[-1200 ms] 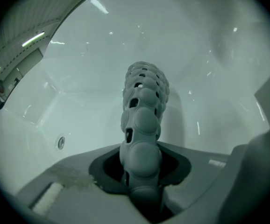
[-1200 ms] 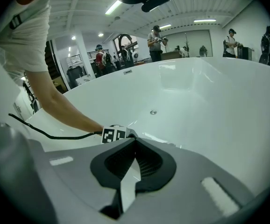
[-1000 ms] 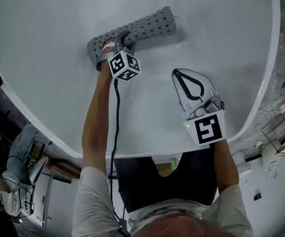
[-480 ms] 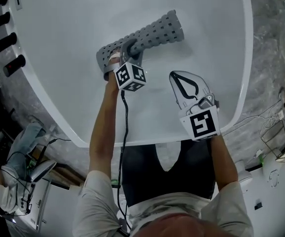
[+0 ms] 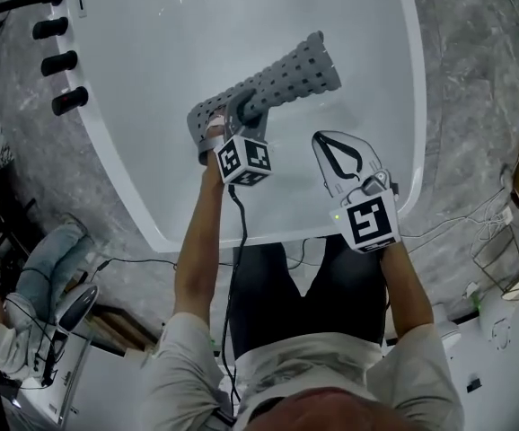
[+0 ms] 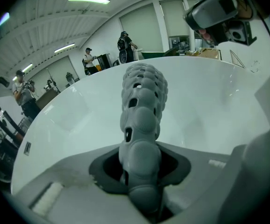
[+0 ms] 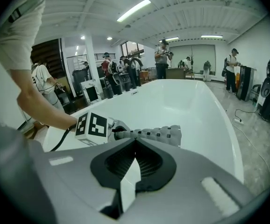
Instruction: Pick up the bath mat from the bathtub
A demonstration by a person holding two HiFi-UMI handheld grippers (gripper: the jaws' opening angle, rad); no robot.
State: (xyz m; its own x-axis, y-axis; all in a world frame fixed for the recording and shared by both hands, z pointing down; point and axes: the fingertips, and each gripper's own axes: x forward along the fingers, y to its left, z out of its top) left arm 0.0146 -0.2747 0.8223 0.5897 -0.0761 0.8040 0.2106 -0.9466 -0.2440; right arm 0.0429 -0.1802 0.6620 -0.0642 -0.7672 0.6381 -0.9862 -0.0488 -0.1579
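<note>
The grey, hole-punched bath mat (image 5: 282, 77) was bunched into a long roll and jutted out over the white bathtub (image 5: 143, 106), one end pinched in the left gripper (image 5: 239, 110). That gripper's jaws were clamped tight on the mat's folded end, the rest of the roll running away from them. Just beside it to the right, the right gripper (image 5: 324, 139) hovered over the tub's near rim, jaws together at the tips and holding nothing.

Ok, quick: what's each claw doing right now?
Left claw: closed on the grey bath mat.
Right claw: closed, nothing between its jaws.
</note>
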